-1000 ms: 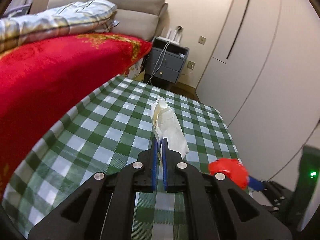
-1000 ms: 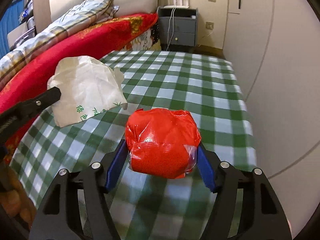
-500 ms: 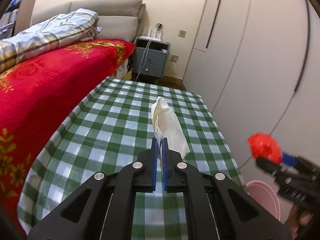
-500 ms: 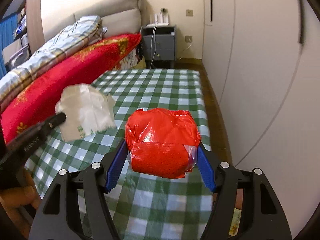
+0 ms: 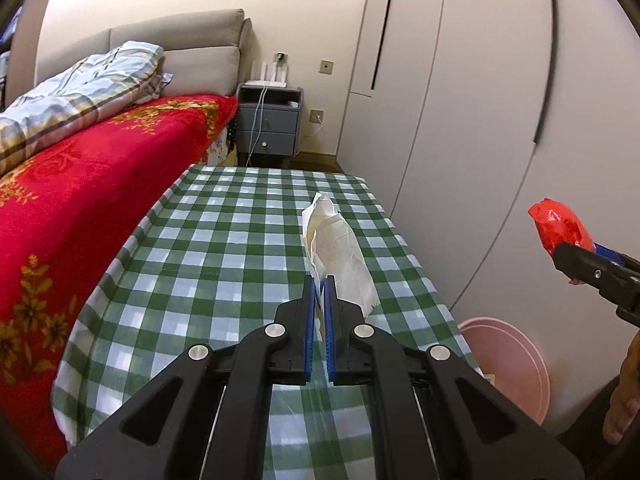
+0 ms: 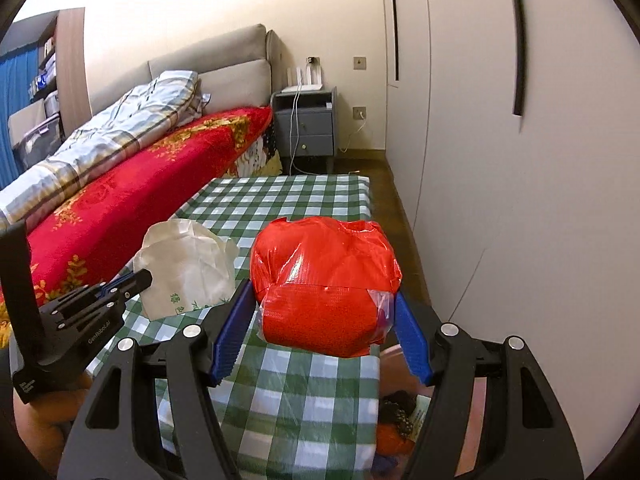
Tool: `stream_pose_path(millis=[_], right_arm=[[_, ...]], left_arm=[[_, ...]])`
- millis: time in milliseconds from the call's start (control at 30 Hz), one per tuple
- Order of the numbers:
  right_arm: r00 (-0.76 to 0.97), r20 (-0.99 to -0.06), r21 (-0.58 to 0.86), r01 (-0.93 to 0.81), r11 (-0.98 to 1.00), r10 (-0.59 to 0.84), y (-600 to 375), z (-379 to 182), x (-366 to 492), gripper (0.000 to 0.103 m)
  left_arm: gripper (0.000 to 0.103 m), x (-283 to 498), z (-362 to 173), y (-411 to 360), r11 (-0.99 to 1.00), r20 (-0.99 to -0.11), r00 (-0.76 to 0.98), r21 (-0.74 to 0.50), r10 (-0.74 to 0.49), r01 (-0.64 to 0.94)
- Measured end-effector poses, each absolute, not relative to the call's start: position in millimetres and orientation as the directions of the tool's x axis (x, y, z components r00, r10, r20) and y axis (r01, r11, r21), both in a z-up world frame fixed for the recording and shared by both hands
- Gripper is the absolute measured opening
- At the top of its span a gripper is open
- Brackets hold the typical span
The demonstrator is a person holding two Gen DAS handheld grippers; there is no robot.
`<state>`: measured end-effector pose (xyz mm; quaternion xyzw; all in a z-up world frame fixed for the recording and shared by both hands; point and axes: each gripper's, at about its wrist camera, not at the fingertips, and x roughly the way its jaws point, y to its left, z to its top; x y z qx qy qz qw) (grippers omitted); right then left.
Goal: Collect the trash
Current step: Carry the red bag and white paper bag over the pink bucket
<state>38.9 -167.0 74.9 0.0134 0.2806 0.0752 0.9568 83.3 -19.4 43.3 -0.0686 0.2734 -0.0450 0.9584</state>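
Observation:
My left gripper is shut on a crumpled white paper bag and holds it above the green checked table. The bag also shows in the right wrist view, with the left gripper beside it. My right gripper is shut on a red plastic bundle, held past the table's right front corner. The bundle shows at the right edge of the left wrist view. A pink bin stands on the floor below it; its trash shows in the right wrist view.
A bed with a red blanket runs along the table's left side. White wardrobe doors stand close on the right. A grey nightstand is at the far end.
Both grippers have pulled back and risen from the table with their loads. The red bundle has swung out to the right, over the pink bin, which has come into view.

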Motion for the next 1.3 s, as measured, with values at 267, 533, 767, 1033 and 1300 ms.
stream_pose_path(millis=[267,533,767,1033,1300], right_arm=[[0.836,-0.535,0.064,-0.103,0.993,0.121,-180.6,64.6,10.8,0.066],[0.833,-0.546,0.059,-0.072,0.996,0.093,-189.7,54.9,-3.5,0.066],[0.844,-0.533,0.039,-0.047,0.998,0.061,-195.5,56.0,-14.8,0.066],[0.845,-0.533,0.051,0.0,0.999,0.027,-209.5,54.8,-16.9,0.066],[0.839,-0.544,0.045,0.008,0.999,0.018,-206.8,50.9,-10.1,0.066]], left_arm=[[0.004,66.4,45.6,-26.7,0.983,-0.509,0.846,-0.164,-0.16,0.087],[0.004,61.8,41.5,-46.4,0.98,-0.511,0.838,-0.144,-0.193,0.138],[0.004,59.8,38.9,-58.3,0.976,-0.511,0.832,-0.138,-0.215,0.168],[0.004,60.3,36.2,-67.0,0.972,-0.514,0.826,-0.139,-0.233,0.188],[0.004,64.5,33.5,-72.1,0.968,-0.515,0.82,-0.136,-0.25,0.21]])
